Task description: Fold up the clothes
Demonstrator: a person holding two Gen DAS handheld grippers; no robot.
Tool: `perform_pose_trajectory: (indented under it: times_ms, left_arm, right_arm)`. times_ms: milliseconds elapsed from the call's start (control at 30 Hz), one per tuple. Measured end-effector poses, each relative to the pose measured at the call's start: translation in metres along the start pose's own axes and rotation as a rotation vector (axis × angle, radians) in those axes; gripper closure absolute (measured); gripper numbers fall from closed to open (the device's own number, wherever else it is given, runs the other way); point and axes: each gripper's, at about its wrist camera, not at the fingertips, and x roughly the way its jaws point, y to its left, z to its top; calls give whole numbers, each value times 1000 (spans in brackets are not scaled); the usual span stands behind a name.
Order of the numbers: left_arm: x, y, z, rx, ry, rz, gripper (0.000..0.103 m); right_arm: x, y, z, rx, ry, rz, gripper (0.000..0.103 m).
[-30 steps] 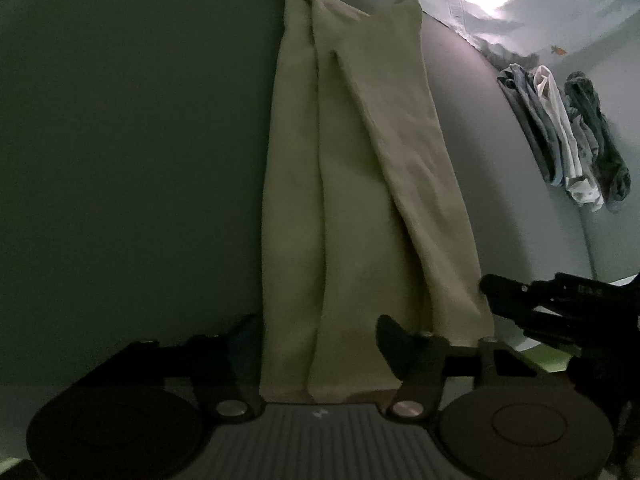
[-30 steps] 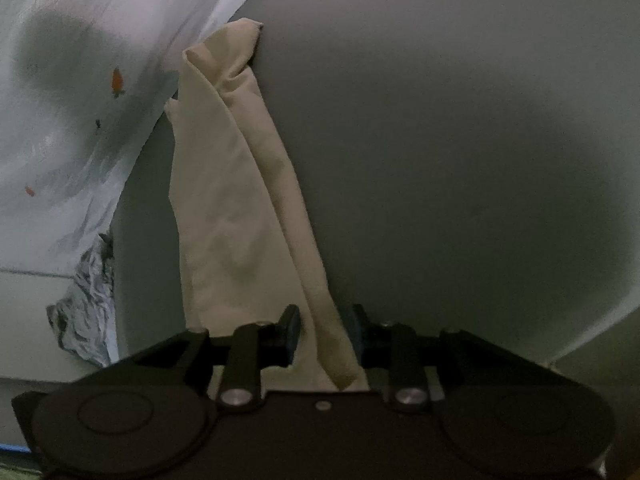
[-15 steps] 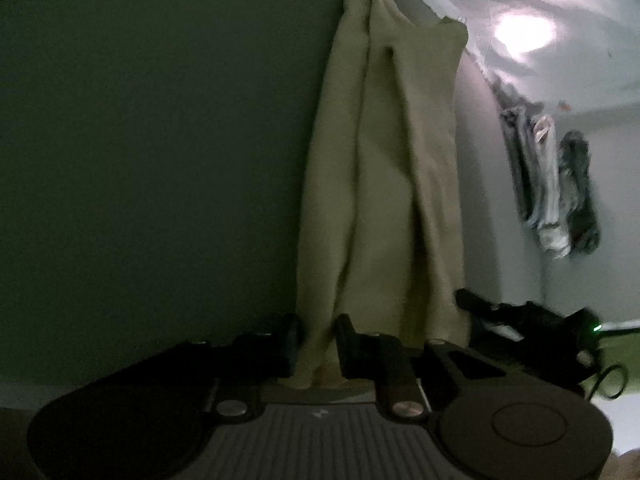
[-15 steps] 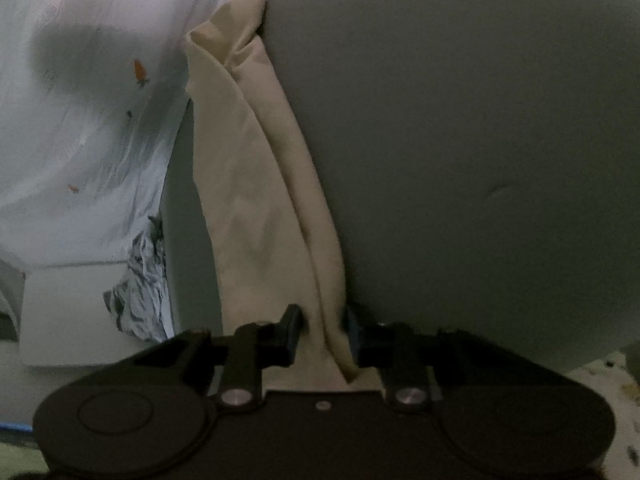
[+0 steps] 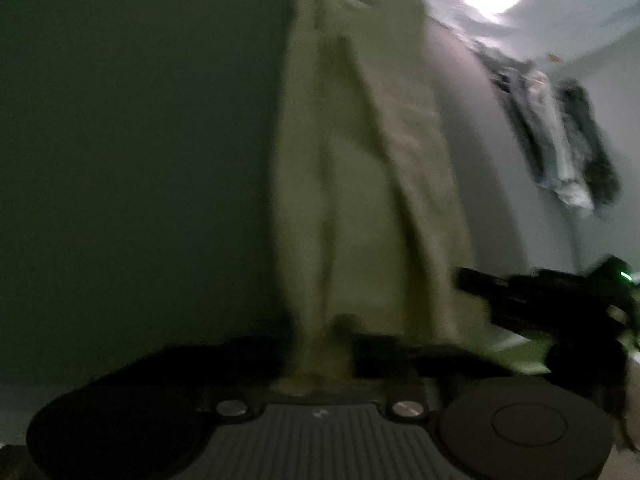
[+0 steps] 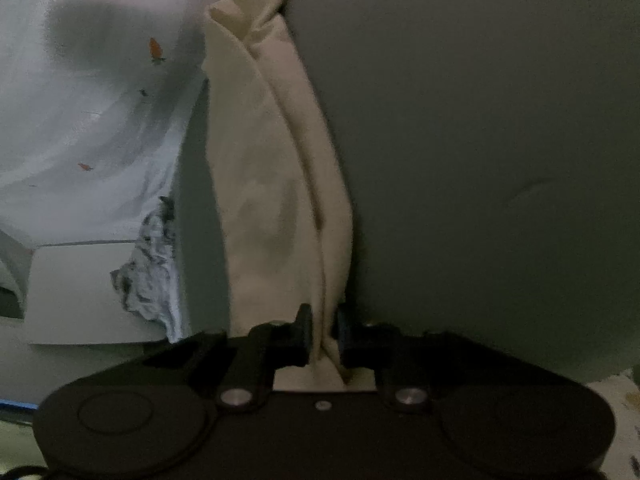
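Note:
A long cream garment [image 5: 360, 180] lies lengthwise on a grey surface [image 5: 140, 160], folded into narrow panels. In the blurred left wrist view, my left gripper [image 5: 320, 352] has its jaws closing on the garment's near edge, with cloth bunched between the dark fingers. In the right wrist view the same garment [image 6: 272, 200] runs away from me, and my right gripper [image 6: 324, 332] has its jaws closing on a raised fold at the near end, pads pressing the cloth. From the left wrist view, the right gripper [image 5: 472, 280] shows at the garment's right corner.
A heap of grey and white clothes [image 5: 560, 140] lies past the grey surface's far right edge, seen also as a crumpled pile [image 6: 152, 280]. A white sheet with small orange prints [image 6: 80, 100] is beyond that edge. The grey surface [image 6: 480, 160] stretches wide beside the garment.
The left jaws went from wide apart to pinching the garment's near edge. The right jaws narrowed onto the fold, and the right gripper dipped slightly.

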Motion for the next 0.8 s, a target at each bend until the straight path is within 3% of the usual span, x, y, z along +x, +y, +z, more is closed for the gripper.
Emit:
perform_pose_trajectory:
  times_ms: [200,400,600,800]
  left_arm:
    - [-11,14,-1,-113,-35,-101,93]
    - [-49,15,17,-222,-196,-283,94]
    - [-78,-2,47,-242,-351,-387,94]
    - [-86,-19,75,-228,-423,-427,94]
  right_arm:
    - [-14,-1,-1,122,-55,192,92]
    - [-29,9,6,216,-151,349,92]
    - [-32,28,27,238,-217,445,92]
    - [-26,43,49,238,-282,491,92]
